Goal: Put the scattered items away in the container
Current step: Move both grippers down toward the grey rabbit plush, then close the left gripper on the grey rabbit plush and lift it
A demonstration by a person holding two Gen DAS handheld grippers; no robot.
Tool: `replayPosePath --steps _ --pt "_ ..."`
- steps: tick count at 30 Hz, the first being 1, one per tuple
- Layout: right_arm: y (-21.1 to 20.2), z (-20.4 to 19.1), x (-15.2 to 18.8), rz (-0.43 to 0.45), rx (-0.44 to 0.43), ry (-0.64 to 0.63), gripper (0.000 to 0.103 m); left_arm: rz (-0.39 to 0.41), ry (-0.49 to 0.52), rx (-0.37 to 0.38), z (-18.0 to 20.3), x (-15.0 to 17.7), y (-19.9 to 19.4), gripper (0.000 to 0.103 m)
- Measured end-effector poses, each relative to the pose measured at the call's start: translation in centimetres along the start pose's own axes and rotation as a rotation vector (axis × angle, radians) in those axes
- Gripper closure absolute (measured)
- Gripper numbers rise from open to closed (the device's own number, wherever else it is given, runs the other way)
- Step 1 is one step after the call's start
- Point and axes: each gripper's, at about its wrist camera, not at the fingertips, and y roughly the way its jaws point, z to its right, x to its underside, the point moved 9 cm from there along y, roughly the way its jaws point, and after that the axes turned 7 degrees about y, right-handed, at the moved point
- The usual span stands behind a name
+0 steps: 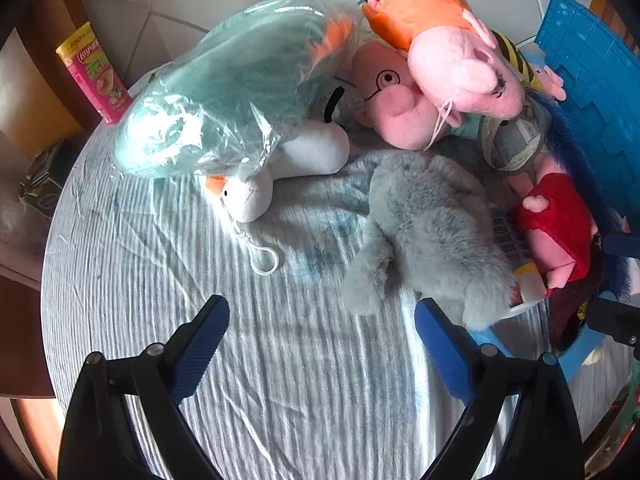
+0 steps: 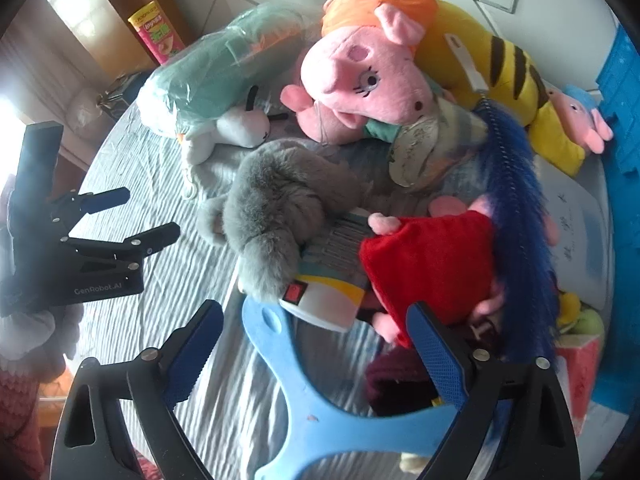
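1. Striped grey cloth covers the round bench, with wall sockets behind it.
2. Taking the grey plush as landmark: a bagged green toy and white goose lie left of it, a pink pig behind, a red-dressed pig right, and the blue crate beyond that.
3. Left tongs are spread, empty, just short of the plush.
4. Right tongs gape over a blue plastic piece, gripping nothing.
5. For a sound pick, I judge: pinch deep into the plush body, not loose fur.
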Motion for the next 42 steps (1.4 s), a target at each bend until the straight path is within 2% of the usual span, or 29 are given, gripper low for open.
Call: replayPosePath --steps 1,6,13,15,16,18,20,21,25,27,28,30,36,38,42 --pt "0.5 -0.3 -0.1 -0.003 -0.005 -0.004 0.022 -0.003 -0.007 0.007 -0.1 0.1 0.4 0.009" --pt "3.1 -1.2 -0.2 -0.034 -0.009 -0.023 0.023 -0.015 -0.041 0.036 -0.6 0.6 2.3 0.01" --pt "5.6 -1.6 -0.6 -0.056 0.013 -0.05 0.024 0.009 0.014 0.031 0.1 0.7 3.7 0.01" --pt "6.2 -1.9 -0.6 -0.064 0.015 -0.065 0.036 0.012 0.04 0.017 0.4 0.7 4.3 0.01" --pt "6.4 -2.0 -0.7 -0.065 0.013 -0.068 0.045 0.014 0.049 0.011 0.4 0.7 4.6 0.01" --pt "6.8 -2.1 -1.0 -0.066 -0.002 -0.059 0.046 0.022 0.045 0.014 0.4 0.5 4.9 0.01" --pt "7.3 -2.1 -1.3 -0.069 -0.02 -0.047 0.046 0.029 0.037 0.021 0.4 0.2 5.3 0.017" --pt "7.5 -2.2 -1.4 -0.07 -0.026 -0.044 0.046 0.029 0.032 0.027 0.3 0.1 5.4 0.024" --pt "8.4 -2.3 -1.9 -0.074 -0.02 -0.048 0.046 0.029 0.005 0.053 -0.1 -0.2 6.2 0.034" --pt "8.7 -2.5 -2.2 -0.076 -0.015 -0.059 0.046 0.031 -0.005 0.062 -0.2 -0.4 6.6 0.035" --pt "8.8 -2.7 -2.4 -0.073 -0.012 -0.07 0.049 0.031 -0.006 0.063 -0.3 -0.5 6.8 0.036" --pt "9.2 -3.1 -2.7 -0.071 -0.011 -0.084 0.052 0.03 -0.005 0.069 -0.4 -0.6 7.2 0.045" --pt "10.5 -4.3 -3.8 -0.065 -0.038 -0.103 0.051 0.025 -0.014 0.084 -0.7 -0.7 8.2 0.047" --pt "11.1 -4.4 -4.1 -0.062 -0.038 -0.099 0.04 0.026 -0.014 0.085 -0.8 -0.8 8.5 0.047" --pt "12.1 -3.8 -4.3 -0.065 -0.061 -0.072 0.031 0.042 0.01 0.072 -0.7 -1.0 8.8 0.047"
